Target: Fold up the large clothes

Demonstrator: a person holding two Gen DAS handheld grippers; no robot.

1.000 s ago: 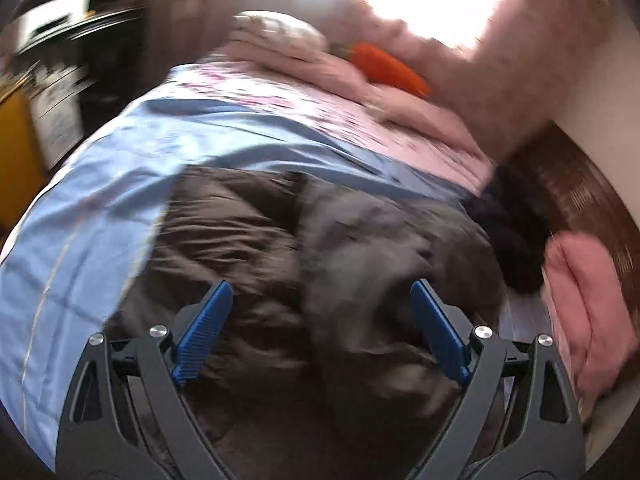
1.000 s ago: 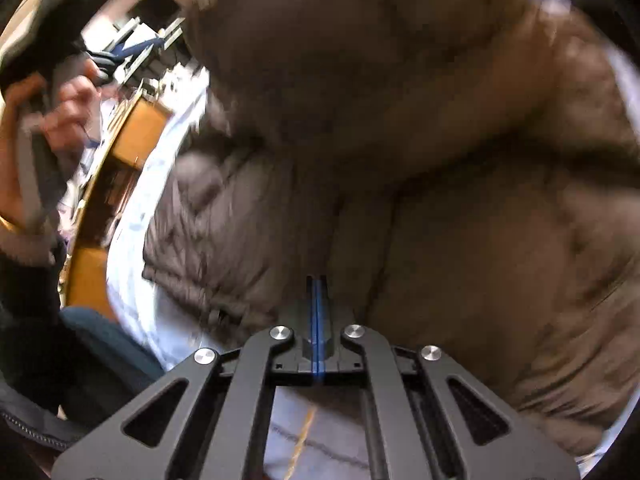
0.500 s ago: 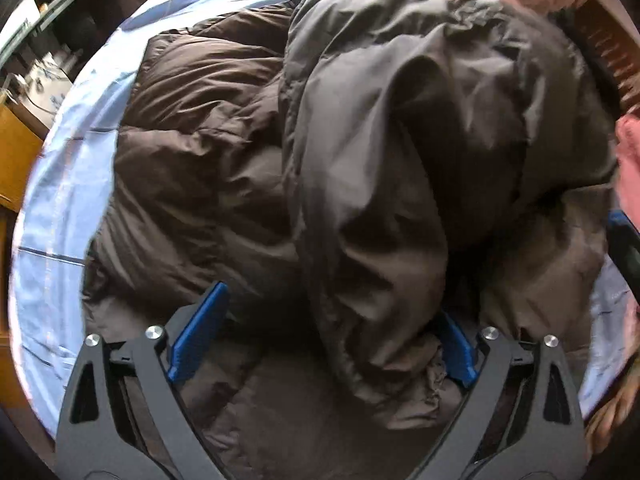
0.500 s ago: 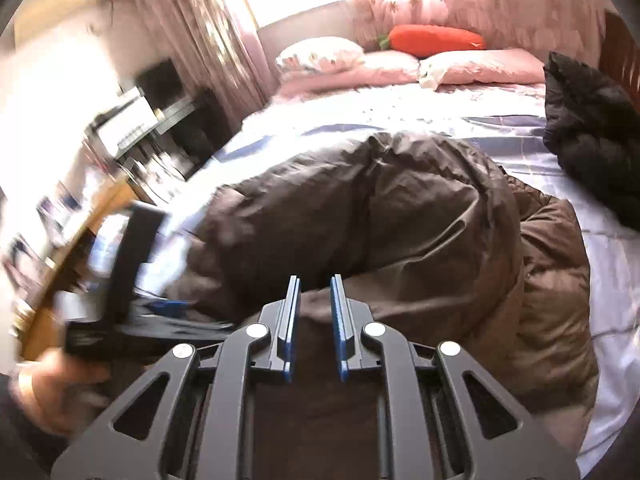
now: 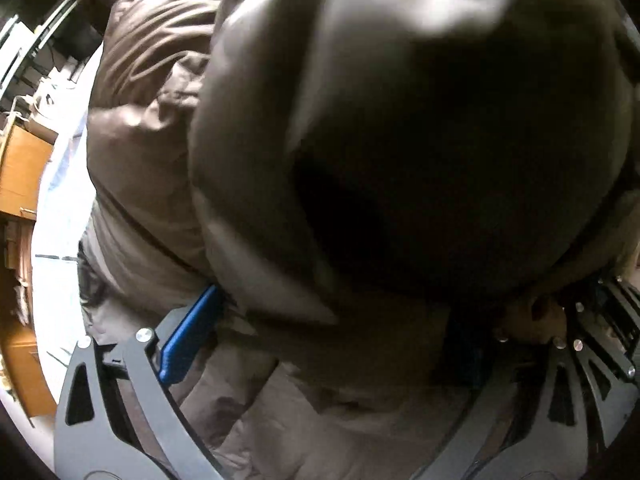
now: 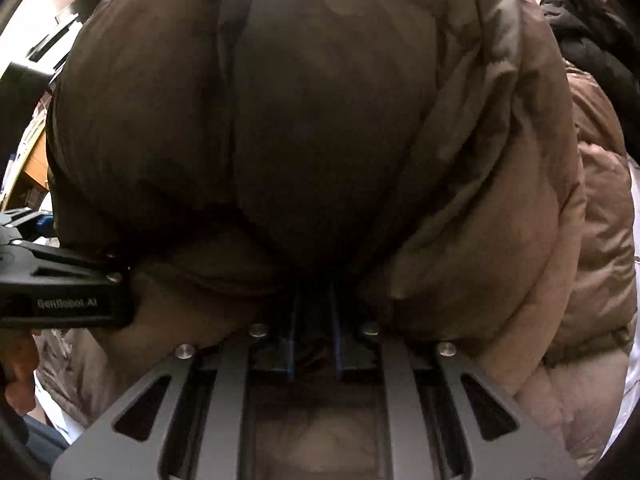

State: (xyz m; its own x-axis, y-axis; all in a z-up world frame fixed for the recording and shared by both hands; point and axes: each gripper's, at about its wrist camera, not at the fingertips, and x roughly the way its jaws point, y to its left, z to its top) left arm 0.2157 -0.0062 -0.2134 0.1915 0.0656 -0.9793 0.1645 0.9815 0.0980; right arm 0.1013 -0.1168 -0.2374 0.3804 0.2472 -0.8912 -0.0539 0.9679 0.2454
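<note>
Jaws of the left gripper [image 5: 320, 344] are being held wide around the brown puffer jacket [image 5: 400, 140], while the right gripper [image 6: 314, 344], narrowly parted, is being pressed into its fold, which should be flattened evenly.

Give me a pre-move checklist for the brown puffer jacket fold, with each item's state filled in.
1. Left gripper open around the folded jacket bulk: ok, its blue left pad stands wide of the fabric roll; the other pad is hidden.
2. Right gripper biting fabric: cannot tell, its pads stand slightly apart in shadow under the brown puffer jacket.
3. Folded layer lying flat: not ok, it bulges high in both views.
4. Grippers apart from each other: ok, though close beside one another.
5. Black garment apart from the fold: ok, it lies behind the jacket.
6. Jacket wholly on the bed sheet: cannot tell.
</note>
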